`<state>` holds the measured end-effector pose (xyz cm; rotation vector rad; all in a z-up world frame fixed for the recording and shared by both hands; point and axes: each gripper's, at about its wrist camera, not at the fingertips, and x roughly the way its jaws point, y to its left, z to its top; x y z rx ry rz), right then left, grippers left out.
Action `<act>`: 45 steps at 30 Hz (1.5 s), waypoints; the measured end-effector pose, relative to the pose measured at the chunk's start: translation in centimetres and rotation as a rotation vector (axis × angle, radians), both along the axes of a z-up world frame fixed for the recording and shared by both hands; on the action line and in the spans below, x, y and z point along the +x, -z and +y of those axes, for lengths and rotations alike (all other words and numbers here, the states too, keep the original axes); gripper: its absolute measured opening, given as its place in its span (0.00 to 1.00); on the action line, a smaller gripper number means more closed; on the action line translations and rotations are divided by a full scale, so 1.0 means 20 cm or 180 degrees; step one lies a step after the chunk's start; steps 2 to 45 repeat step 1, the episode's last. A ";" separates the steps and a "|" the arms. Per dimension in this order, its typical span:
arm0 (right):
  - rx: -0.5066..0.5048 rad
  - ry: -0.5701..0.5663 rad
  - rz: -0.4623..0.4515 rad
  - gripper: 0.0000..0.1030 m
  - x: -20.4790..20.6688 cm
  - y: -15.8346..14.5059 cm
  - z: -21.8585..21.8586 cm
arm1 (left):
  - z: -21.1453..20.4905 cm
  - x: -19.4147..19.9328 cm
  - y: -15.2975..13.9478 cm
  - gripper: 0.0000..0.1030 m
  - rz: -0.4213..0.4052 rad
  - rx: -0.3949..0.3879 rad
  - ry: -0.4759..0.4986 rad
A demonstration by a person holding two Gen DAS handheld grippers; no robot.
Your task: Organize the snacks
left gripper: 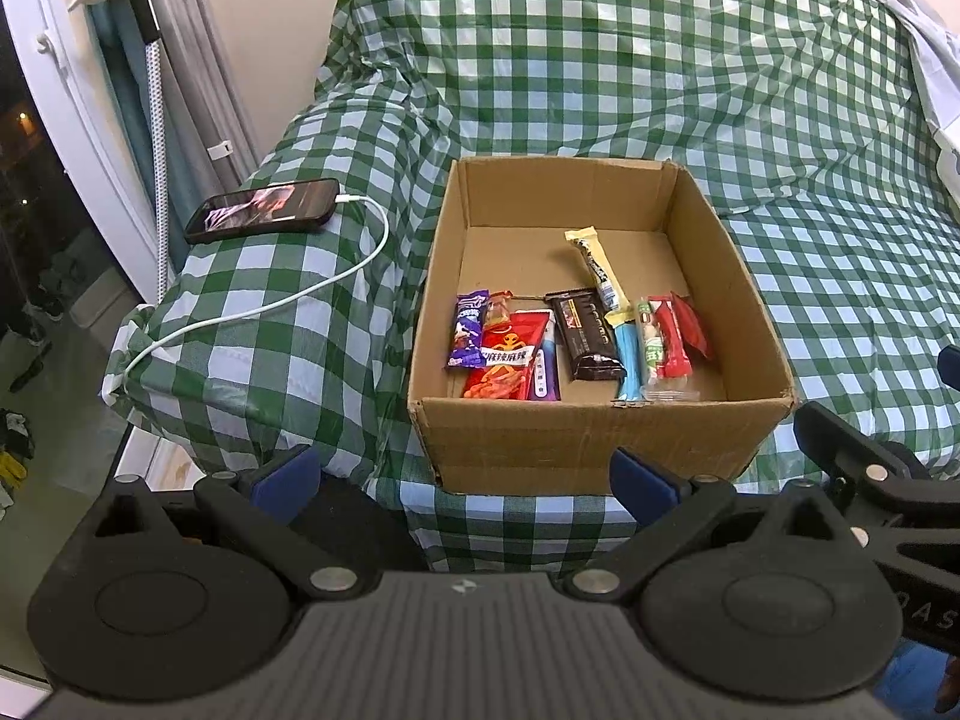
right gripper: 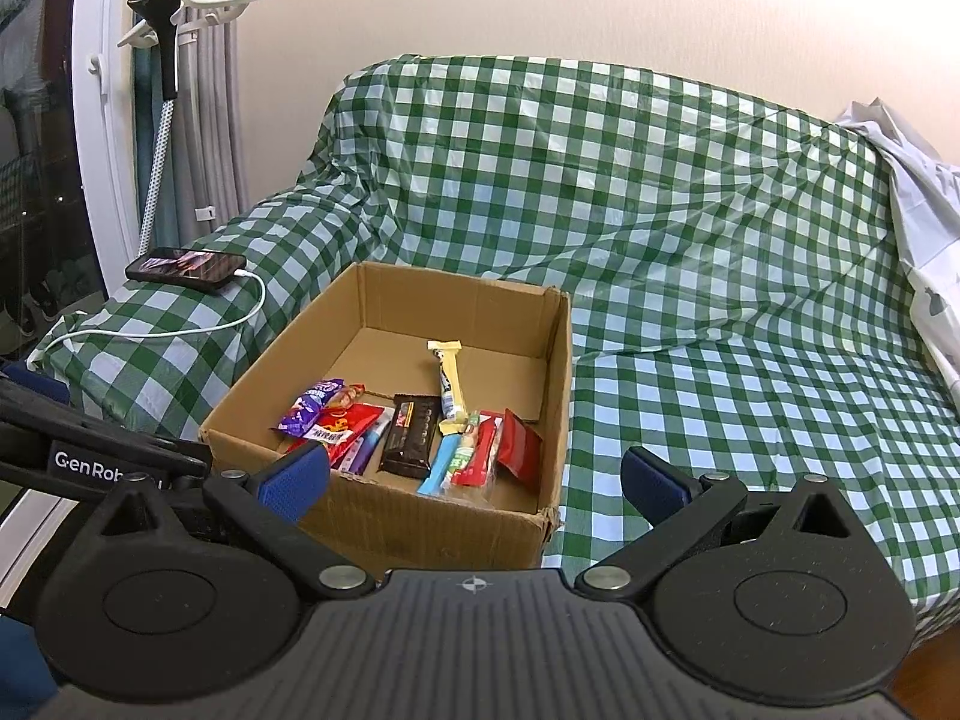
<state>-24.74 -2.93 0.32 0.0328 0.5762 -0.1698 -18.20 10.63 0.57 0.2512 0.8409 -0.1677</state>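
Left tool (left gripper: 465, 474) and right tool (right gripper: 474, 480) both gape wide, gripping nothing. Snacks (left gripper: 570, 342) lie in the front half of an open box (left gripper: 600, 432) on the checked sofa (left gripper: 600, 60). A phone (left gripper: 262, 210) rests on the armrest.

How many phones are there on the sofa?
1. The phone lies on the sofa armrest, left of the cardboard box, with a white charging cable plugged in. Its screen is lit.
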 end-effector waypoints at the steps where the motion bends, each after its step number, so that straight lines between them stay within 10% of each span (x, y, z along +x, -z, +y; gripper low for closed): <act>1: 0.0001 0.0002 0.0002 0.99 0.00 0.00 0.00 | 0.00 0.00 0.00 1.00 0.0012 0.0003 -0.0003; 45: 0.0001 0.0002 0.0002 0.99 0.00 0.00 0.00 | 0.00 0.00 0.00 1.00 0.0012 0.0003 -0.0003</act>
